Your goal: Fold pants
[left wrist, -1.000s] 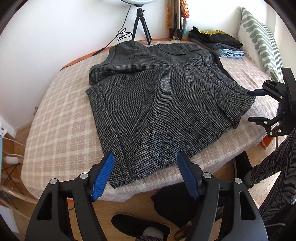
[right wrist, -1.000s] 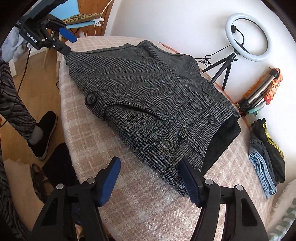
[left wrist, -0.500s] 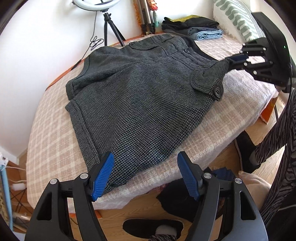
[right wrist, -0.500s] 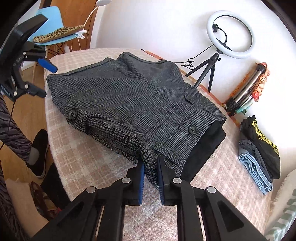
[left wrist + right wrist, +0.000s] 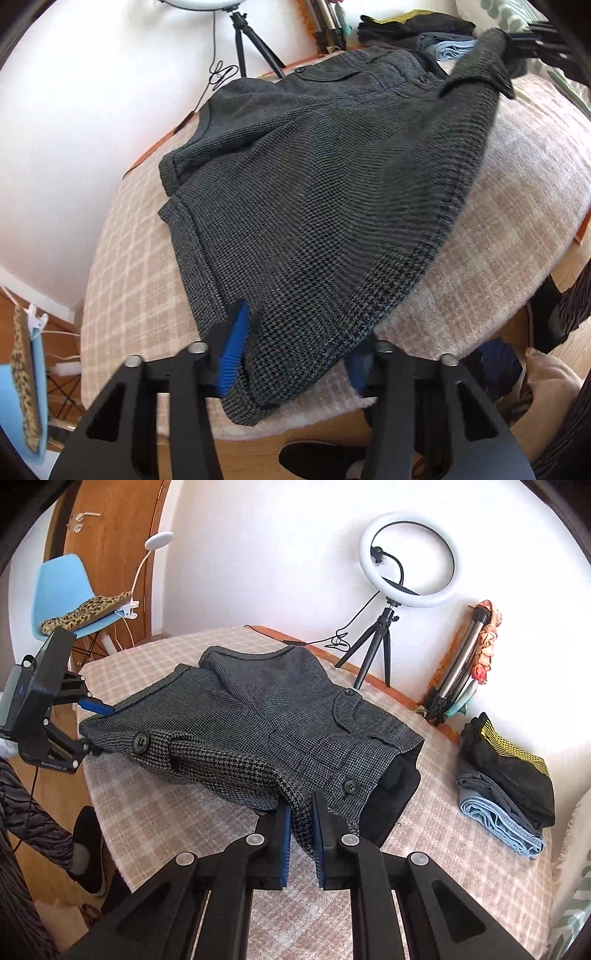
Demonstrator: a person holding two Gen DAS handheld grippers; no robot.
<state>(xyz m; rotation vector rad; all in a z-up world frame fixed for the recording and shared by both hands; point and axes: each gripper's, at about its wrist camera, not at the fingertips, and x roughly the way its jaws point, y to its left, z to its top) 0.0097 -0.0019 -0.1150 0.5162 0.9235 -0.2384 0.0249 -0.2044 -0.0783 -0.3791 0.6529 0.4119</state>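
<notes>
— Where are the pants point(image 5: 325, 192)?

— Spread across the checked bed cover point(image 5: 140, 243), legs toward the wall, waistband toward the stack of folded clothes point(image 5: 506, 779). The near edge is lifted off the cover at both ends.

— What holds it up?

— The right gripper point(image 5: 301, 834) has its jaws pressed close on a corner of the waistband, the fabric pinched between the blue pads point(image 5: 284, 845). In the left wrist view that same gripper is mostly cut off at the top right edge; only dark bars and the raised flap of cloth show.

— And the left gripper point(image 5: 295, 354)?

— Its jaws stand wide, with the hem corner lying between them. One blue pad point(image 5: 232, 350) is plain to see against the cloth; the other is half hidden under the hem and blurred. Whether either pad presses the fabric is hard to make out.

— Anything else?

— A ring light point(image 5: 408, 559) on a tripod by the wall, a blue chair point(image 5: 62, 590) at the left, and a shoe on the floor, partly hidden behind the gripper body.
</notes>
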